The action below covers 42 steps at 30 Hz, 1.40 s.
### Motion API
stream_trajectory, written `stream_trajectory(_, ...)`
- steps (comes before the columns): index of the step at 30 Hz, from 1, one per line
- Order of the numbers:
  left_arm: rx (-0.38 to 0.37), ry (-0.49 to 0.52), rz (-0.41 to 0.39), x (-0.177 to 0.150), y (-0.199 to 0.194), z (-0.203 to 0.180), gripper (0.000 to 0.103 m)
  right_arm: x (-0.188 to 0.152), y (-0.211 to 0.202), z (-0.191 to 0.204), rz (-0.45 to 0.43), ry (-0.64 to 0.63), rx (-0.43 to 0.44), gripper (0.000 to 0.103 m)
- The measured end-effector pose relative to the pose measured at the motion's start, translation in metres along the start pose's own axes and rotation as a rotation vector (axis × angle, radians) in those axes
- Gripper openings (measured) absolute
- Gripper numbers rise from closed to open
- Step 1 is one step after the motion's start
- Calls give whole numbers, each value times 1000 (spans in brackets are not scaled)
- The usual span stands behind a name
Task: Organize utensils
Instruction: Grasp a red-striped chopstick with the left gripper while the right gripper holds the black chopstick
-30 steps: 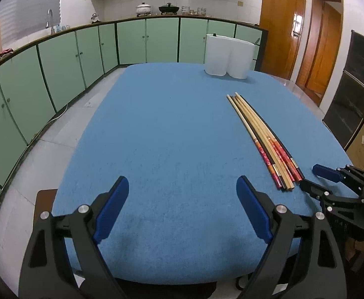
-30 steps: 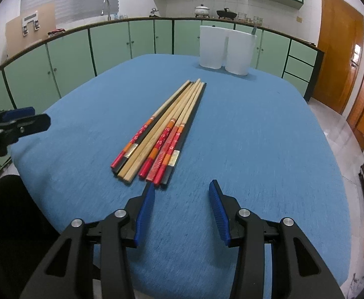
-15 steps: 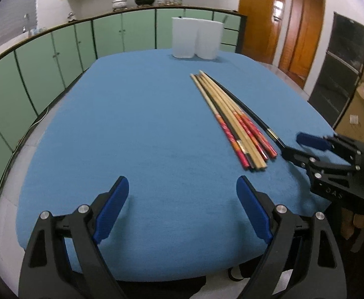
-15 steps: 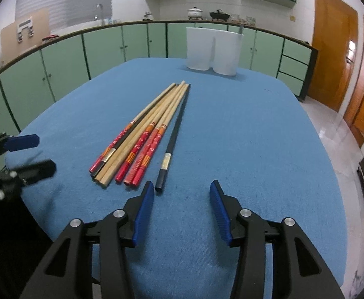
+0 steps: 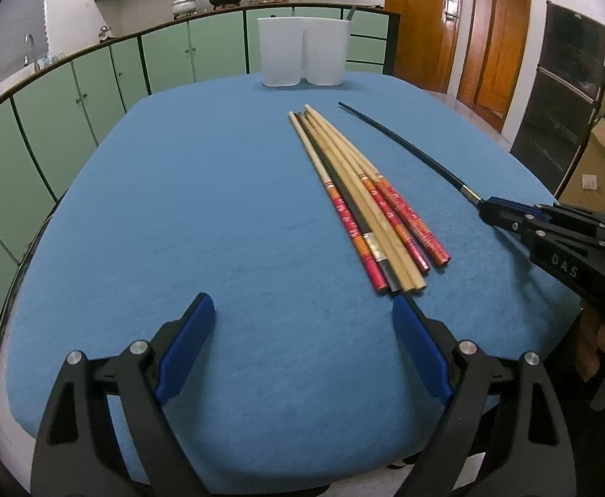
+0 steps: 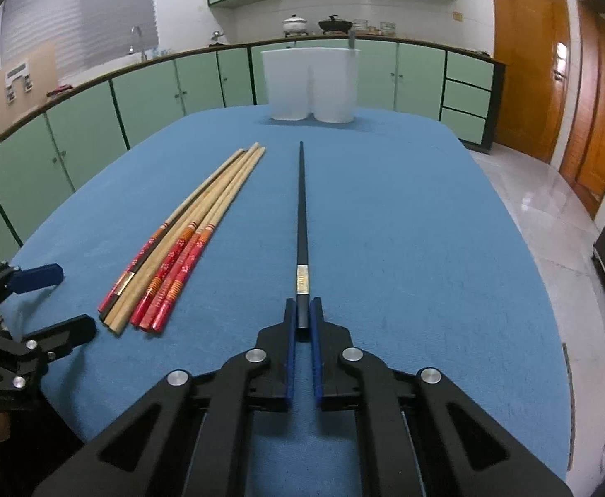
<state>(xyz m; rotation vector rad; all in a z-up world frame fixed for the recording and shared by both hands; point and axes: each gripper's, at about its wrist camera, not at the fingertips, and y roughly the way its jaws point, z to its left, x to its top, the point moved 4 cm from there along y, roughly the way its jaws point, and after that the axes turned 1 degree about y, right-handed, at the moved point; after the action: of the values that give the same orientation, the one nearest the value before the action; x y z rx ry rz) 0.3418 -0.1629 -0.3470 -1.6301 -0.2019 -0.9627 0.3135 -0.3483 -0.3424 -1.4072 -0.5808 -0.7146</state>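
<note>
Right gripper [image 6: 302,314]: your jaws are clamped on the black chopstick [image 6: 301,215].
Left gripper [image 5: 302,323]: your jaws stand apart, empty, near the chopstick bundle [image 5: 360,194].

My left camera looks down along my left tongs [image 5: 302,331] from the bench's [image 5: 178,207] near edge; my right camera does likewise, close behind my right tongs [image 6: 303,314]. Both face the far edge, sharing the chopstick bundle [image 5: 368,207].
</note>
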Motion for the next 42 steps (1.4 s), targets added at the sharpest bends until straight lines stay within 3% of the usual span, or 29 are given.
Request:
stream_trajectory(9, 5, -3, -6, 5, 6, -13, 86, -1, 0, -2, -1, 7, 6, 7)
stream_trajectory(18, 31, -23, 8, 0, -4, 7, 86, -1, 0, -4, -2, 19, 10, 6)
stream_trajectory(30, 44, -34, -6, 10, 6, -3, 88, -2, 0, -5, -7, 12, 6, 6)
stream_trajectory(37, 109, -70, -6, 9, 5, 8, 89, -2, 0, -5, -8, 10, 5, 6)
stream_trajectory(42, 70, -77, -1, 9, 0, 9, 88, -2, 0, -6, -9, 7, 3, 6)
